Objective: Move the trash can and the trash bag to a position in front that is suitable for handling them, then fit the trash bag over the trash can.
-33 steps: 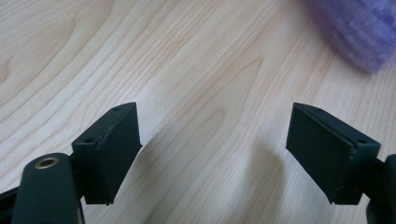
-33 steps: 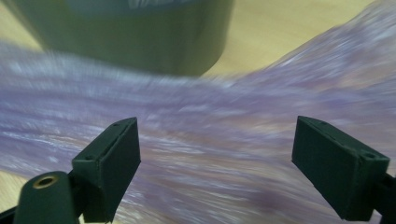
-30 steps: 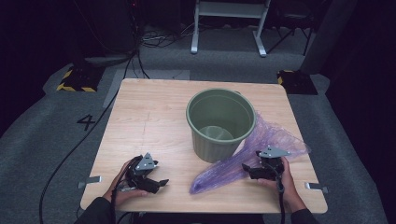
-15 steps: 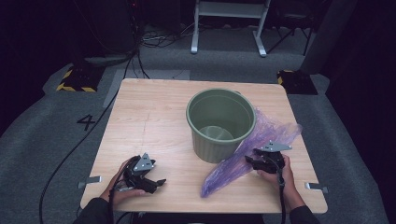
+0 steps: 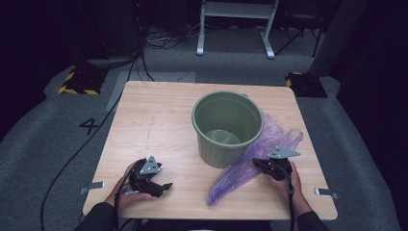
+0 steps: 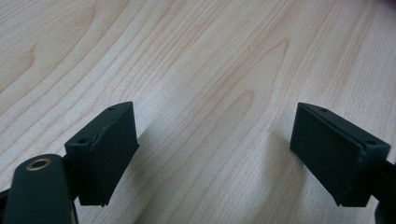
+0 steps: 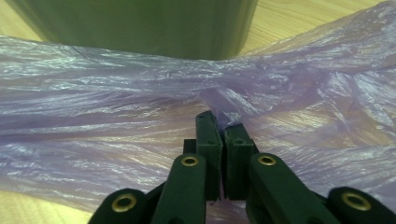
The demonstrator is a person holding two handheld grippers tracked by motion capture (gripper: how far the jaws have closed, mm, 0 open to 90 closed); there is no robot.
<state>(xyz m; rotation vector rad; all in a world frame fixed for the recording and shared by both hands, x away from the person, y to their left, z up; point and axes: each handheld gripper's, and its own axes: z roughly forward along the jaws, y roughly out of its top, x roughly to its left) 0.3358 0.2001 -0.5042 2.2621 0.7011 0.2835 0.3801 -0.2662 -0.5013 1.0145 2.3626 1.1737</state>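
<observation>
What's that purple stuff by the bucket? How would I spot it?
Find the green bucket on the wooden table. Against its right side lies a thin, see-through purple plastic bag, crinkled and flat, the table's one soft thing, pinched by the right gripper.

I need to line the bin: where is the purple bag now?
In the high view the purple bag lies on the table's right side against the green bin, pinched by the right gripper.

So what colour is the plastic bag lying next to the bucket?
Translucent purple; the plastic bag shows best in the right gripper view.
</observation>
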